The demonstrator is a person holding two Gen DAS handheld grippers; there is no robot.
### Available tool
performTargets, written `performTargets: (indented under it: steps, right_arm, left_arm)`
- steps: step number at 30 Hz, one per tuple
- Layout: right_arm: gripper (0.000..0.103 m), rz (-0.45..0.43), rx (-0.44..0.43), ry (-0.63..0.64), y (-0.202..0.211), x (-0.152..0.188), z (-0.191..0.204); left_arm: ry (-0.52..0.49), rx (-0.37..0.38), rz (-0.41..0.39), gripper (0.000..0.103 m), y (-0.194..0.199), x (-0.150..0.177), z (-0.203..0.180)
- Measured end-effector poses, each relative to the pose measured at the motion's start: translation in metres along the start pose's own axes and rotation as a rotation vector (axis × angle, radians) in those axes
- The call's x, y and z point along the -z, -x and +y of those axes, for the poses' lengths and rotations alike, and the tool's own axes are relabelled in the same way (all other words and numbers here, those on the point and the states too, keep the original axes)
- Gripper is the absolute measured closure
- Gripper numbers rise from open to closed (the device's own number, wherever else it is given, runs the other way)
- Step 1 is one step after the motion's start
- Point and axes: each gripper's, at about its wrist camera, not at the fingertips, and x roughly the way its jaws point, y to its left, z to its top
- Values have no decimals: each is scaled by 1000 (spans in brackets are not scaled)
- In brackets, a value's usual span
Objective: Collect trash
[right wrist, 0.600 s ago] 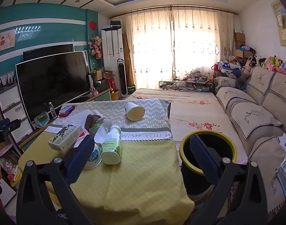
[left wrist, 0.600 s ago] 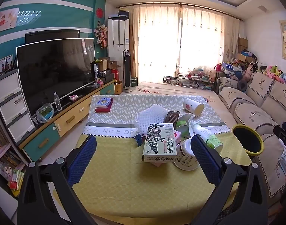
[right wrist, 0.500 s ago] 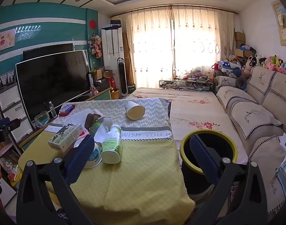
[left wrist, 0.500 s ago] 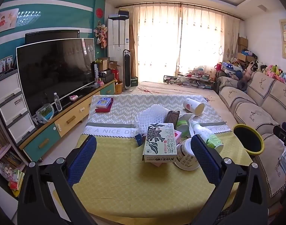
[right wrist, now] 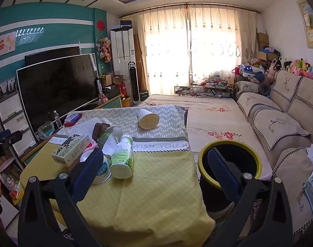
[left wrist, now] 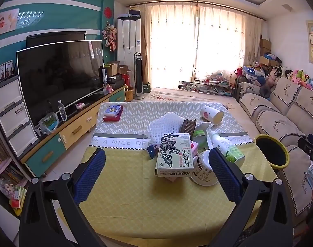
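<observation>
A heap of trash lies mid-table: a green flower-print carton (left wrist: pixel 174 157) (right wrist: pixel 71 149), a white tub (left wrist: pixel 203 169) (right wrist: pixel 102 169), a green-and-white bottle (left wrist: pixel 226 148) (right wrist: pixel 122 157), white foam netting (left wrist: pixel 165 125) and a tipped paper cup (left wrist: pixel 211 115) (right wrist: pixel 148 118). A black bin with a yellow rim (left wrist: pixel 271 153) (right wrist: pixel 229 164) stands beside the table's right edge. My left gripper (left wrist: pixel 156 174) hangs open above the near tablecloth, short of the carton. My right gripper (right wrist: pixel 154 173) is open too, with the tub behind its left finger and the bin behind its right finger.
The table wears a yellow and grey cloth (left wrist: pixel 135 193). A stack of small books (left wrist: pixel 113 113) lies at its far left. A TV on a low cabinet (left wrist: pixel 59 78) lines the left wall, and a sofa (left wrist: pixel 279 119) runs along the right. A floral mat (right wrist: pixel 214 111) covers the floor beyond.
</observation>
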Motion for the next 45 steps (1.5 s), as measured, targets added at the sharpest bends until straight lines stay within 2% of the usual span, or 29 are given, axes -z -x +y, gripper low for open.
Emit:
performTargets:
  steps: [45]
  right_arm:
    - [6, 20, -8, -13, -9, 4, 1]
  left_arm:
    - [-15, 21, 15, 4, -4, 0, -7]
